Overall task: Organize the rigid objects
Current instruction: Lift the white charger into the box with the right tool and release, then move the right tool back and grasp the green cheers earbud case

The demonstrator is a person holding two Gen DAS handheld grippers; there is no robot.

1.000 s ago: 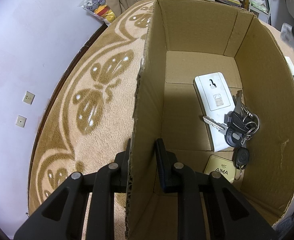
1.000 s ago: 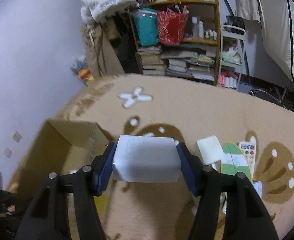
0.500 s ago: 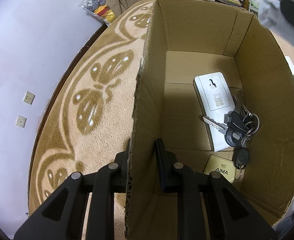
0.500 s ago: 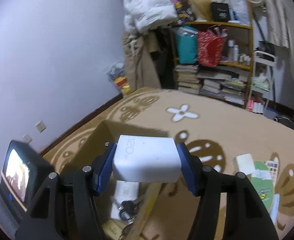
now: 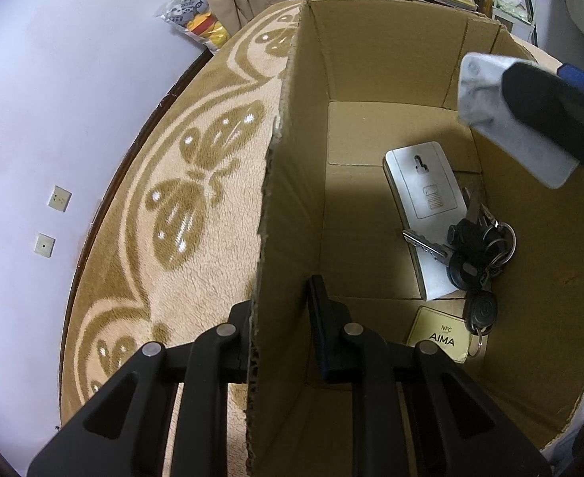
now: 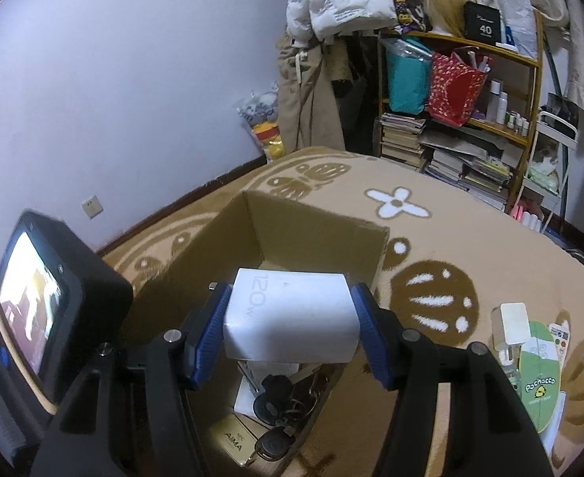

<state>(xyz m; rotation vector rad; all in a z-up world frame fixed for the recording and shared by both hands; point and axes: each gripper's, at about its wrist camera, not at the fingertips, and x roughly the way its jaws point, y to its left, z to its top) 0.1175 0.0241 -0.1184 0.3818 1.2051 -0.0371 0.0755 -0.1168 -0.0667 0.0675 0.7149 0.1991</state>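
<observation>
My right hand-held gripper (image 6: 292, 332) clamps a white rectangular charger block (image 6: 290, 318) over the open cardboard box (image 5: 371, 59), left hand-held gripper (image 5: 280, 318) pinching its wall.

Both wrist views look down, close, into the same cardboard box (image 5: 371, 59).

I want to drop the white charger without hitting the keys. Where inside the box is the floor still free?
The cardboard box floor is bare along the left wall, from the far wall to the left gripper. The right side is crowded: white flat device, key bunch, AIMA tag. The right gripper holds the white charger above.
</observation>
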